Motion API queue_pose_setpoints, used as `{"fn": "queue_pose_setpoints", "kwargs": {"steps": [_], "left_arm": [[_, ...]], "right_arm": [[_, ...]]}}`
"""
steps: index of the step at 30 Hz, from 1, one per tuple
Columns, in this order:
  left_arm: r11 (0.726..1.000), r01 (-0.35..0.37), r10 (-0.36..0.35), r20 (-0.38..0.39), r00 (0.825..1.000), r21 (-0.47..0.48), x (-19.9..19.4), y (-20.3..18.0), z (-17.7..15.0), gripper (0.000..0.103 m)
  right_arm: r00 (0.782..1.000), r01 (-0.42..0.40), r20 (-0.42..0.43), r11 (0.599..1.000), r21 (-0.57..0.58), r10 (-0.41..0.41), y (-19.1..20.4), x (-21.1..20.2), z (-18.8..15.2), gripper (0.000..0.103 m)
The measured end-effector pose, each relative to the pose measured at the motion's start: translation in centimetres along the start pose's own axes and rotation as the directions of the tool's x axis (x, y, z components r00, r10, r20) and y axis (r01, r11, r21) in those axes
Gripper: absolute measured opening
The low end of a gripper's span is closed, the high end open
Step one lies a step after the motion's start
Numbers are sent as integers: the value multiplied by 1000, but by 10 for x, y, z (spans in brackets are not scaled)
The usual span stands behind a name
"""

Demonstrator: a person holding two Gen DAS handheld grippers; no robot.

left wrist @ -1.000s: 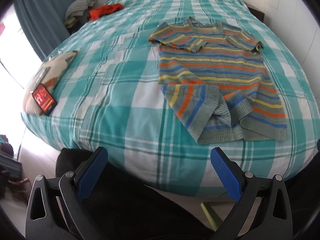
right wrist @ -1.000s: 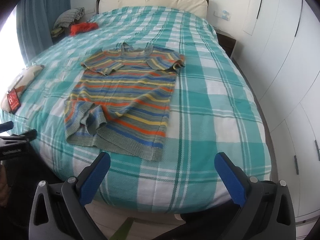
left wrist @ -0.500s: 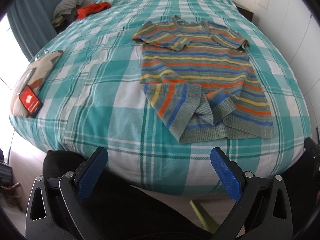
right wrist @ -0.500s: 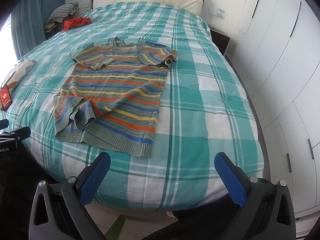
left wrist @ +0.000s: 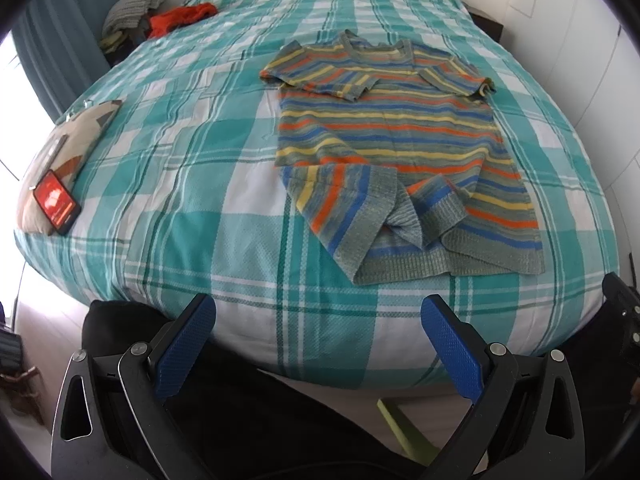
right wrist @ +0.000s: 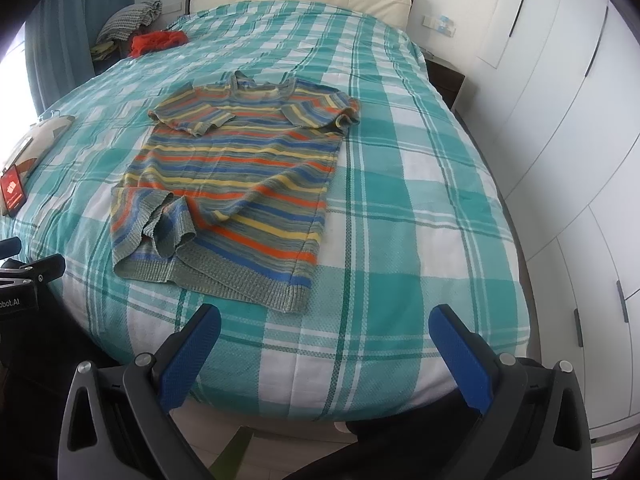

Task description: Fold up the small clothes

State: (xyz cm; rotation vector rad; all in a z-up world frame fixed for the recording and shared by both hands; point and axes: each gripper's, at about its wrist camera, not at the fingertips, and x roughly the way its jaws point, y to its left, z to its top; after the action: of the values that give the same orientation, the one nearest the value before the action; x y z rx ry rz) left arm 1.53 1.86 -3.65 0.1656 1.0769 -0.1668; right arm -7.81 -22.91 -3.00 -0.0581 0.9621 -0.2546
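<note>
Stripes on plaid, as I see it from both wrist cameras.

My claws' pads (left wrist: 186, 350) are blue; the knit top (left wrist: 400, 152) is striped grey-green, orange, yellow and blue on the bed's (left wrist: 200, 168) teal-and-white plaid. Far beyond the top lies an orange-red garment (right wrist: 158, 42).

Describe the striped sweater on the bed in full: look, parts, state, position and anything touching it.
The striped sweater is a small short-sleeved knit with orange, yellow, blue and grey-green bands and a ribbed grey-green hem and neckline. It lies spread on the teal plaid bedspread, neck toward the headboard, hem toward the foot of the bed. Both sleeves are folded inward over the chest. One bottom corner is turned up and bunched, so the hem is uneven there. Only the bedspread touches it; both grippers hang open, short of it.
</note>
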Motion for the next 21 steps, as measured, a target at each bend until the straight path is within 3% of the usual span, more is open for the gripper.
{"fn": "queue_pose_setpoints", "kwargs": {"steps": [21], "left_arm": [[1000, 7, -7, 3, 1000, 6, -4, -4, 0, 103]], "right_arm": [[1000, -1, 0, 1000, 2, 1, 3, -2, -2, 102]]}}
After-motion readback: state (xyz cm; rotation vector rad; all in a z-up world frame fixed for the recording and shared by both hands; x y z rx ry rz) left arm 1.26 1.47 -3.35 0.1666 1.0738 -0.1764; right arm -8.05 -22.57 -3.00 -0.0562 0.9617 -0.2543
